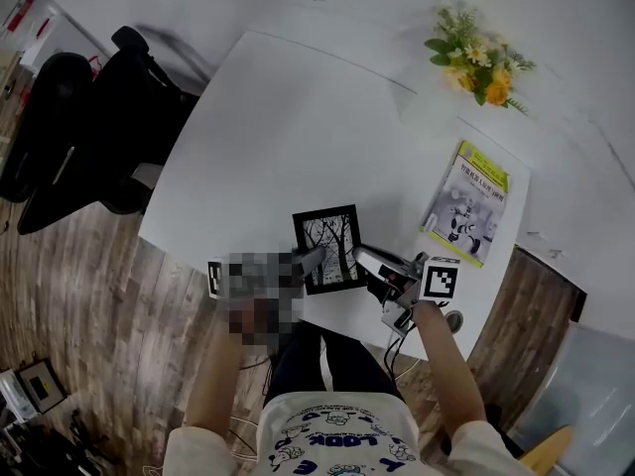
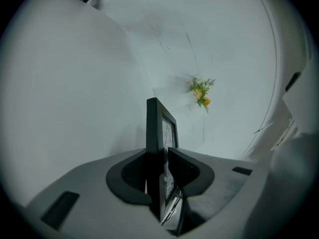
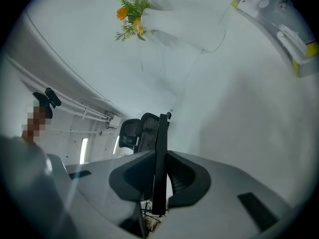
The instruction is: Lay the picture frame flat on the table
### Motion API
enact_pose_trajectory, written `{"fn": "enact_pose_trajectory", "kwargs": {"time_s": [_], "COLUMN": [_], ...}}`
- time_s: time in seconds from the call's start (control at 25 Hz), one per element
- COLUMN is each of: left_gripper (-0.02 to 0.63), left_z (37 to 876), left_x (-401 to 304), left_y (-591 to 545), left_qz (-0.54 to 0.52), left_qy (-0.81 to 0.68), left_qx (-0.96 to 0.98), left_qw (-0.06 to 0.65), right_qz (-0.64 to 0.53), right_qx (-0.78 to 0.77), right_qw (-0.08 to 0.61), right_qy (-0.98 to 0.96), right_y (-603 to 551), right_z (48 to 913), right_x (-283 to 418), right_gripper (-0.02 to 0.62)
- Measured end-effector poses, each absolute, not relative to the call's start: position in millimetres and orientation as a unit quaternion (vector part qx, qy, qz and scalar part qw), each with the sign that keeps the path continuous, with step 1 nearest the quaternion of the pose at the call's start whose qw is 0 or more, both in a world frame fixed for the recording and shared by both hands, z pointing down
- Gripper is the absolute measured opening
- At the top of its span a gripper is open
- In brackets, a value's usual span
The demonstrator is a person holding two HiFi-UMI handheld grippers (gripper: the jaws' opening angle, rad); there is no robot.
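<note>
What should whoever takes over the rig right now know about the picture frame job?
Left hand-held gripper: jaws round the left edge of the picture frame, seemingly loose.
Right hand-held gripper: shut on its right edge.
Done: frame face up, about level, by the near edge of the table; whether it touches the table is unclear.
Left: set it down, let go with both.

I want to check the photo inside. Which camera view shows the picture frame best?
The head view: the picture frame shows almost its whole front, with the tree picture. Both gripper views show it nearly edge-on between the fingers.
</note>
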State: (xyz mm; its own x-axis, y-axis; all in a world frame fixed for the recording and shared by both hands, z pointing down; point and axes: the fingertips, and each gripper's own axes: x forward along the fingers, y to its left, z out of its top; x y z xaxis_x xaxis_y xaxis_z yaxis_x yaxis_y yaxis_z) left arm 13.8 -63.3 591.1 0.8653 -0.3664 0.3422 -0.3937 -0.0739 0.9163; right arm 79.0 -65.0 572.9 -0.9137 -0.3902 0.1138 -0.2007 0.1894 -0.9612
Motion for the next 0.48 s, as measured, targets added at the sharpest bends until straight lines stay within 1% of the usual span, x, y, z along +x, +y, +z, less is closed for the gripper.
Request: {"fn": "enact_pose_trajectory", "kwargs": {"time_s": [0.48], "left_gripper": [0.12], "left_z": [616], "left_x": [12], "left_y": [-65], "left_qz": [0.049], "left_qy": [-0.284], "left_qx": [0.72], "left_qw": [0.631], "right_qz": [-0.609], "right_qx": [-0.228], "right_qw": [0.021], "right_qy": [0.759], "right_y": [-66], "right_z": [606], "right_x": [79], "right_gripper": [0.083]}}
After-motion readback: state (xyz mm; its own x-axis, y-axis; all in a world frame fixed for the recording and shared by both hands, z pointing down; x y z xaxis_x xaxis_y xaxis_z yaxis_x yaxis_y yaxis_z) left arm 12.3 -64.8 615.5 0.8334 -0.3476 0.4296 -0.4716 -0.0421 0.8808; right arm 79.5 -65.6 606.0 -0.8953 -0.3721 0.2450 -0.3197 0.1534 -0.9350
